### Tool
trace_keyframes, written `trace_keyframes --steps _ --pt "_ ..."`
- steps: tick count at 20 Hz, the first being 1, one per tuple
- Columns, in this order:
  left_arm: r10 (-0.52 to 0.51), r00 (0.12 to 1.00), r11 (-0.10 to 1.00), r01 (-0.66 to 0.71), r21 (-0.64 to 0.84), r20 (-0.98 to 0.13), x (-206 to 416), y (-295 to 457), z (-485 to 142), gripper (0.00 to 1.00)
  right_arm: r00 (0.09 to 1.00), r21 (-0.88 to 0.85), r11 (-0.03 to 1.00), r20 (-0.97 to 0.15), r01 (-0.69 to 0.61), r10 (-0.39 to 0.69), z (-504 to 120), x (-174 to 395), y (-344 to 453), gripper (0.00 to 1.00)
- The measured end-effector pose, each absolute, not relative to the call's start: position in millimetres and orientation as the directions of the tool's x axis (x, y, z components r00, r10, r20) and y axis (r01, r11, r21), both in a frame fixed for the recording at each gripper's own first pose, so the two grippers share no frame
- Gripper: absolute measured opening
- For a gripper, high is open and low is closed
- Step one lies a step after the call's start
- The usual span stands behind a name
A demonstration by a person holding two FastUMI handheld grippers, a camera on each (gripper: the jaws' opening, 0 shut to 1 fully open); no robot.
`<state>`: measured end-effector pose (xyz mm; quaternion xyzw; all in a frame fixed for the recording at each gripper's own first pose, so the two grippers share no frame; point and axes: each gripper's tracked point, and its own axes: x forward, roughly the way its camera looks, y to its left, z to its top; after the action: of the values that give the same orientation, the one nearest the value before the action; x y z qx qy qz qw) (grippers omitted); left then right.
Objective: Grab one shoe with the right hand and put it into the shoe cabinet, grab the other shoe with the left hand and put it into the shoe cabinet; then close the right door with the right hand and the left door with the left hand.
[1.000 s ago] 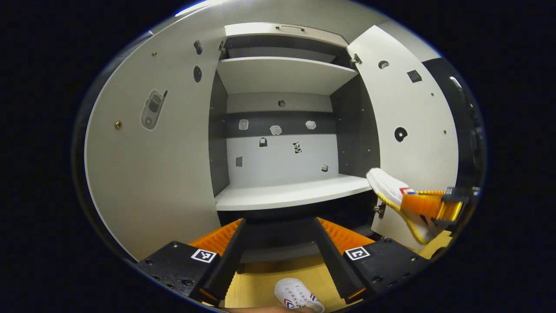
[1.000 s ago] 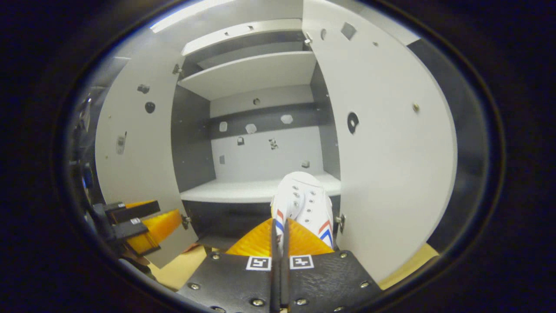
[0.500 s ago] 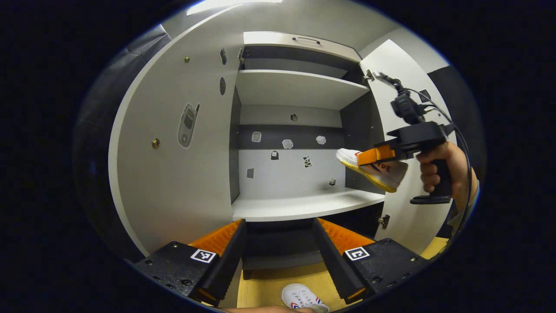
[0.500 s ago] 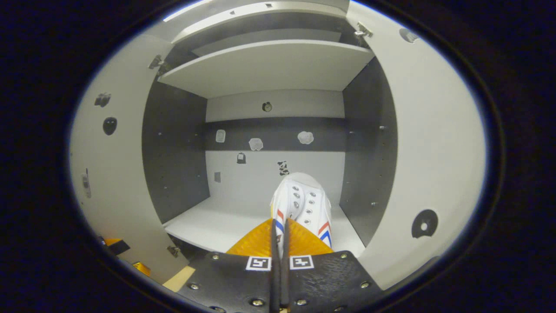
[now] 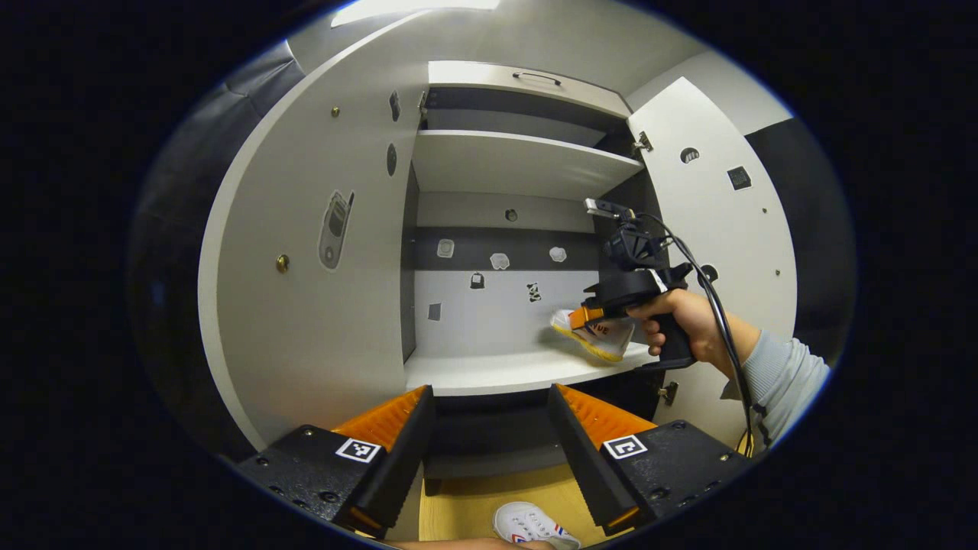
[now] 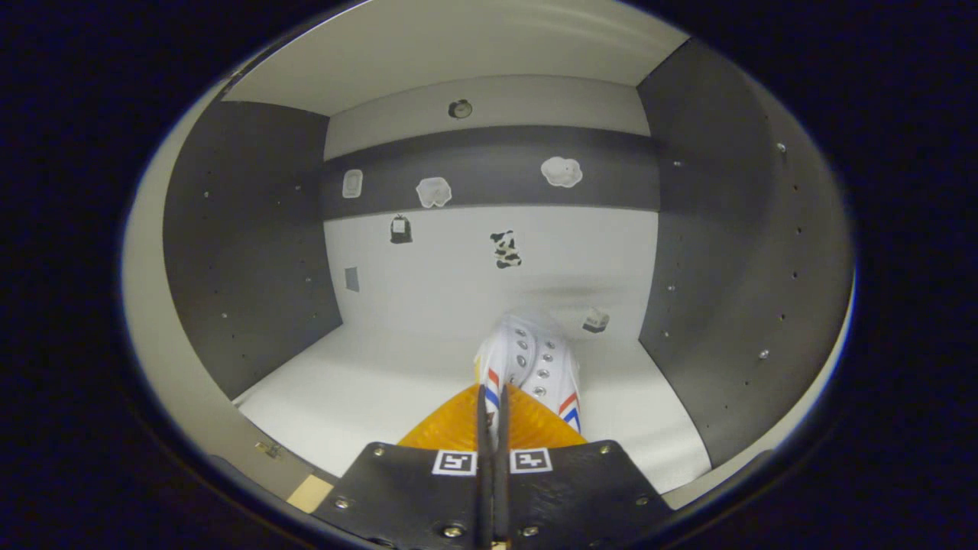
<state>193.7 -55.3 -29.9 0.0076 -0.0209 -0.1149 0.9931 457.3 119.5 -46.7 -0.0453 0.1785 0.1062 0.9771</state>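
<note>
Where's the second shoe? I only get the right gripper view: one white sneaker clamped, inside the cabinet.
Observer: The second shoe lies on the floor in front of the shoe cabinet, below the left gripper, which is open and empty.
Operator: Doors?
Observer: Both stand open, left door and right door. The hand holding the right gripper reaches in beside the right door.

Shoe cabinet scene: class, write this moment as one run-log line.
right gripper: shut on shoe, over lower shelf | left gripper: open, empty | second shoe: on floor | both doors: open
</note>
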Motion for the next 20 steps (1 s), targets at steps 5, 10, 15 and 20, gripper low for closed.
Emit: trace_keyframes --steps 5,10,15,20 --pt "-0.233 0.972 0.972 0.233 0.012 0.014 193.3 -58.8 -34.6 0.9 0.961 -0.07 0.983 -0.234 -0.167 0.147 -23.3 470.0 116.4 0.3" --pt "-0.222 0.975 0.975 0.222 0.004 -0.009 189.3 -65.6 -41.9 0.9 0.983 -0.074 0.989 -0.138 -0.13 0.119 16.2 417.0 95.1 0.99" --pt "-0.193 0.981 0.981 0.193 0.013 -0.026 184.3 -70.6 -50.2 0.91 0.986 -0.059 0.985 -0.05 -0.163 0.16 38.6 334.8 80.9 0.98" --pt "-0.133 0.99 0.988 0.136 0.068 -0.05 178.6 -75.8 -79.7 0.94 0.972 -0.043 0.973 0.038 -0.228 0.23 43.7 244.9 72.1 0.98"
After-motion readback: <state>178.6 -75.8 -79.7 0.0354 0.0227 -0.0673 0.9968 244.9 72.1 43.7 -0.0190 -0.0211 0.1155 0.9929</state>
